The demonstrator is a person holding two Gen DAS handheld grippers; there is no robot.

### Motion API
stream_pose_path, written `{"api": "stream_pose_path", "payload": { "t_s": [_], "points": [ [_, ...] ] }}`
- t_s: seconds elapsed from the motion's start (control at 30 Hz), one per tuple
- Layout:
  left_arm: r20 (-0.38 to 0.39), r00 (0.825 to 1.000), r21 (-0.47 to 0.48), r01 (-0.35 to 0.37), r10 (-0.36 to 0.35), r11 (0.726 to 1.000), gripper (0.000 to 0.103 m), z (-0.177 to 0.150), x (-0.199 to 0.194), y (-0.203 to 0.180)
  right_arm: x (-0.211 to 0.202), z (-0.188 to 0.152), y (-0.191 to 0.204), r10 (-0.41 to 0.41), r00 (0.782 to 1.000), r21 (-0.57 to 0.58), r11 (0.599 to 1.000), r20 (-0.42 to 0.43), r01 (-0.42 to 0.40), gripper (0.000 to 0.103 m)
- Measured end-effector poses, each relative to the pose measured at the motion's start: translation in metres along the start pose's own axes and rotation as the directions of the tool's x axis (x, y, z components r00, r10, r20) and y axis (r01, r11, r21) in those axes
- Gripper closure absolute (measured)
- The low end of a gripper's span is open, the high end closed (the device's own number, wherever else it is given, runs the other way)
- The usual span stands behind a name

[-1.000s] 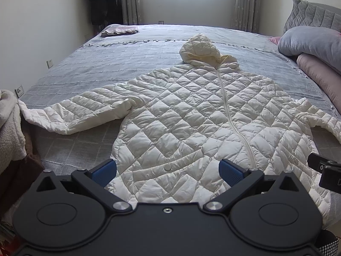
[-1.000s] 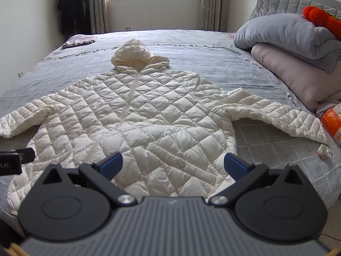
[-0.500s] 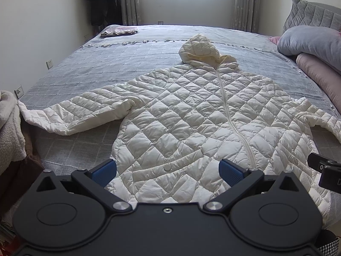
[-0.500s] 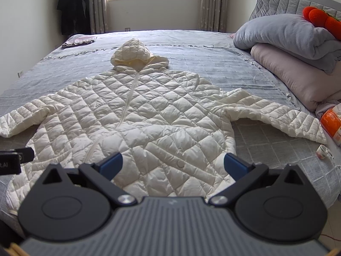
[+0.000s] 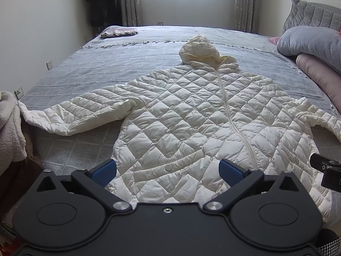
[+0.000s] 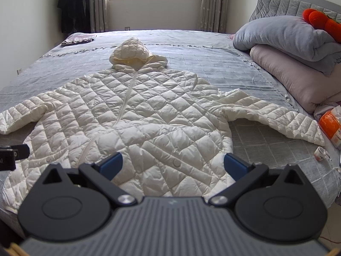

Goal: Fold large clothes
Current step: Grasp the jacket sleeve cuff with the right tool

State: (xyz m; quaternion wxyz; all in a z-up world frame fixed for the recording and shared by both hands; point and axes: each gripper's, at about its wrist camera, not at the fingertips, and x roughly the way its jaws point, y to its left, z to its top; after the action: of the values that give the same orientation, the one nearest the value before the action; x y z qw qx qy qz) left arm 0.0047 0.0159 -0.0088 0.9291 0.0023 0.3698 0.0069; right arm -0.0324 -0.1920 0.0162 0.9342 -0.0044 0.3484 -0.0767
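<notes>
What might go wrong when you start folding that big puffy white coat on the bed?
The quilted hooded coat is puffy and slick-looking, so a fold may spring back open or slip from the open left gripper and right gripper. Its right sleeve ends close to an orange packet and a small tape roll, which a swung sleeve might knock. The left sleeve reaches the bed edge and might slide off.

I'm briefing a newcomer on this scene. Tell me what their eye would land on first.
First, the cream quilted hooded coat spread flat in the middle of the grey bed, zipped, sleeves out to both sides, hood pointing to the window. Next, the stack of grey and pink bedding at the bed's right side, topped by a bright orange plush toy. Both grippers hover open over the hem.
</notes>
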Motion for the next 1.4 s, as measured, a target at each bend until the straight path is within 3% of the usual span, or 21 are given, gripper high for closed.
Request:
{"api": "stream_pose_path", "payload": {
  "t_s": [0.17, 0.4, 0.53, 0.63, 0.7, 0.73, 0.77, 0.8, 0.83, 0.87, 0.93, 1.0, 1.1, 1.17, 1.2, 1.23, 1.3, 1.33, 1.4],
  "points": [
    [0.070, 0.997, 0.037, 0.023, -0.026, 0.999, 0.000, -0.006, 0.001, 0.010, 0.002, -0.002, -0.009, 0.073, 0.997, -0.040, 0.997, 0.014, -0.072, 0.000],
    [-0.032, 0.997, 0.058, 0.070, -0.069, 0.996, 0.000, -0.018, 0.020, 0.049, 0.008, -0.019, -0.046, 0.100, 0.991, -0.032, 0.994, -0.085, -0.103, 0.000],
    [-0.078, 0.986, -0.025, 0.149, -0.150, 0.989, 0.000, -0.034, 0.032, 0.080, 0.017, -0.044, -0.059, 0.191, 0.965, 0.014, 0.981, -0.178, -0.192, 0.000],
    [-0.136, 0.965, -0.138, 0.207, -0.226, 0.968, 0.002, -0.048, 0.049, 0.103, 0.035, -0.061, -0.074, 0.235, 0.950, 0.118, 0.970, -0.206, -0.214, 0.002],
    [-0.169, 0.945, -0.210, 0.244, -0.281, 0.947, 0.004, -0.060, 0.060, 0.113, 0.050, -0.071, -0.086, 0.261, 0.939, 0.210, 0.954, -0.224, -0.215, 0.017],
    [-0.178, 0.935, -0.241, 0.262, -0.308, 0.934, 0.011, -0.065, 0.065, 0.117, 0.058, -0.077, -0.093, 0.273, 0.934, 0.262, 0.942, -0.232, -0.210, 0.041],
    [-0.190, 0.917, -0.281, 0.290, -0.349, 0.915, 0.040, -0.071, 0.069, 0.118, 0.062, -0.081, -0.096, 0.273, 0.935, 0.285, 0.937, -0.227, -0.204, 0.069],
    [-0.194, 0.901, -0.315, 0.317, -0.387, 0.895, 0.068, -0.077, 0.072, 0.119, 0.062, -0.083, -0.096, 0.274, 0.939, 0.282, 0.936, -0.208, -0.211, 0.078],
    [-0.185, 0.895, -0.333, 0.332, -0.406, 0.883, 0.077, -0.081, 0.072, 0.119, 0.058, -0.083, -0.097, 0.281, 0.942, 0.261, 0.938, -0.185, -0.229, 0.090],
    [-0.172, 0.902, -0.313, 0.330, -0.395, 0.890, 0.084, -0.082, 0.067, 0.117, 0.052, -0.082, -0.096, 0.268, 0.949, 0.236, 0.945, -0.168, -0.225, 0.095],
    [-0.145, 0.912, -0.262, 0.338, -0.383, 0.904, 0.088, -0.083, 0.053, 0.114, 0.034, -0.074, -0.104, 0.204, 0.973, 0.213, 0.961, -0.112, -0.177, 0.096],
    [-0.182, 0.899, -0.230, 0.354, -0.397, 0.907, 0.088, -0.088, 0.051, 0.112, 0.029, -0.071, -0.119, 0.170, 0.979, 0.223, 0.964, -0.109, -0.142, 0.096],
    [-0.225, 0.901, -0.136, 0.348, -0.371, 0.927, 0.083, -0.098, 0.058, 0.101, 0.050, -0.086, -0.118, 0.121, 0.967, 0.173, 0.981, -0.223, -0.083, 0.094],
    [-0.230, 0.902, -0.116, 0.348, -0.366, 0.930, 0.079, -0.092, 0.052, 0.099, 0.053, -0.094, -0.103, 0.078, 0.969, 0.091, 0.994, -0.234, -0.058, 0.078],
    [-0.222, 0.912, -0.106, 0.328, -0.344, 0.939, 0.068, -0.088, 0.046, 0.098, 0.050, -0.092, -0.098, 0.058, 0.970, 0.067, 0.997, -0.234, -0.044, 0.073],
    [-0.207, 0.930, -0.082, 0.295, -0.305, 0.952, 0.056, -0.084, 0.039, 0.097, 0.047, -0.088, -0.097, 0.047, 0.973, 0.065, 0.997, -0.224, -0.034, 0.058],
    [-0.127, 0.969, -0.003, 0.216, -0.214, 0.976, 0.028, -0.075, 0.023, 0.090, 0.036, -0.079, -0.094, 0.031, 0.984, 0.054, 0.998, -0.174, -0.022, 0.052],
    [-0.060, 0.981, 0.039, 0.186, -0.183, 0.982, 0.024, -0.072, 0.015, 0.087, 0.030, -0.071, -0.092, 0.026, 0.991, 0.037, 0.999, -0.135, -0.021, 0.049],
    [0.034, 0.987, 0.089, 0.153, -0.156, 0.984, 0.015, -0.058, 0.008, 0.073, 0.027, -0.055, -0.084, 0.044, 0.997, 0.027, 0.999, -0.071, -0.043, 0.038]
  ]
}}
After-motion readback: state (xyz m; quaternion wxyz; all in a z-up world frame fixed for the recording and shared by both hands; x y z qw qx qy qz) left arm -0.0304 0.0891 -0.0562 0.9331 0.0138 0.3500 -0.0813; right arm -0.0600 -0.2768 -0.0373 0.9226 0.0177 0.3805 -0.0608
